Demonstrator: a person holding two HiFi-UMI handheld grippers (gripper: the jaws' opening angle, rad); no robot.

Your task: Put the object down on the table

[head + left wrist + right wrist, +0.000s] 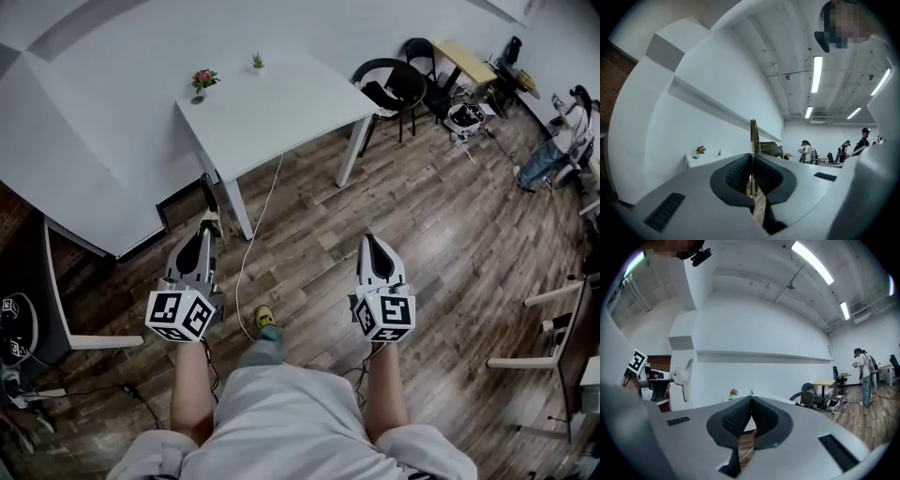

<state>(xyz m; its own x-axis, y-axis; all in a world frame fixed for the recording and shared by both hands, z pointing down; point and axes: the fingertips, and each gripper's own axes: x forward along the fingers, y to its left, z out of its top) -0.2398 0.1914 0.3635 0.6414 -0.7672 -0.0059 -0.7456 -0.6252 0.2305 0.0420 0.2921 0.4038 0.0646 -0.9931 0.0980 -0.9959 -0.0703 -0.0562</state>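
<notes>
Left gripper [751, 163]: its jaws are pressing almost fully together on a thin flat object [753, 136], which is sticking up edge-on from between the dark ribbed pads.
Object's place: it is riding in the left gripper, out over the floor [441, 234] and well apart from the table [281, 112]; nothing is resting on anything yet.
Object's make: it is looking like a slim, straight, stiff strip with a dull metallic edge; what it is exactly I cannot tell.
Handling, as a judgement: it is probably going to feel light and rigid. The smooth faces may slip or pivot in a narrow pinch, and a flat piece is likely to clatter if let go from above the top.
Where to hold: the pads are gripping its lower end across the flat faces, which suits laying it down flat.
Right gripper [750, 402]: its jaws are meeting with nothing between them.
Table: a white, smooth, rectangular top on white legs is carrying a small flower pot [203, 81] and a tiny green plant [257, 62] near its far edge, while its near corner is lying bare.
Floor: dark wood planks are running under both grippers, with a pale cable [251, 246] trailing across them.
</notes>
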